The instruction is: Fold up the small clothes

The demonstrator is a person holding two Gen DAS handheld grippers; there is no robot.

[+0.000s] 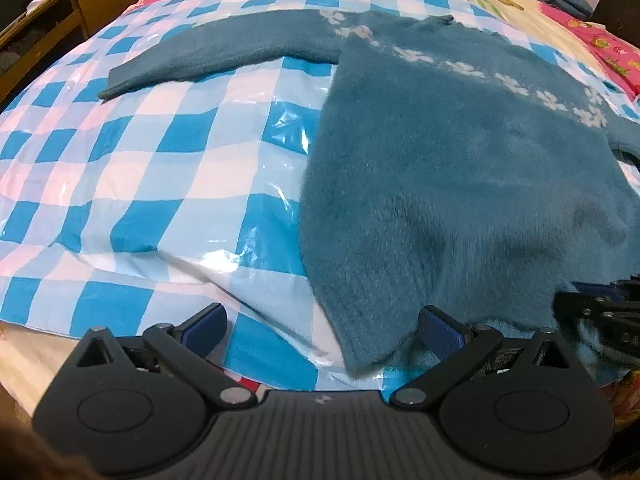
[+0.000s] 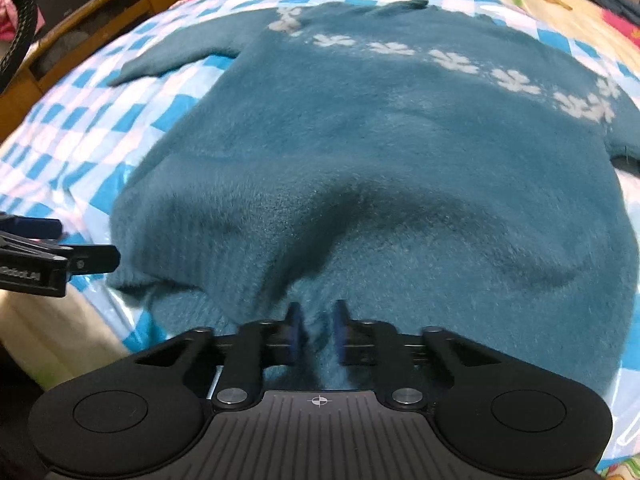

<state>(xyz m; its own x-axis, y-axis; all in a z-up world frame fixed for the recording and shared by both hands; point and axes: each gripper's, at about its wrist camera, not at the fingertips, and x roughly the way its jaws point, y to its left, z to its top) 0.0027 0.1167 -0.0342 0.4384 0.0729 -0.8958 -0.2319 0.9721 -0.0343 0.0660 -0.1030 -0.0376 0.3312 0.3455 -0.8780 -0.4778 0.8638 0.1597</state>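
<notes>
My right tongs [image 2: 316, 330] pinch the fuzzy teal knit sweater [image 2: 380, 168] hem, nearly closed. Left tongs [image 1: 322, 330] wide, straddling its corner. Tong label unreadable.

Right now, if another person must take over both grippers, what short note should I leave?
Right gripper: nearly closed, pinching the near hem of the teal sweater.
Left gripper: open, the hem's left corner lying between its fingers, not gripped.
Sweater: spread on the blue checked plastic sheet over the bed, collar far; left sleeve stretched out sideways.
Done: only the right-side hem grasp.
Left: close the left gripper on its corner, fold in the sleeve, fold the body; no fold is visible yet.
</notes>
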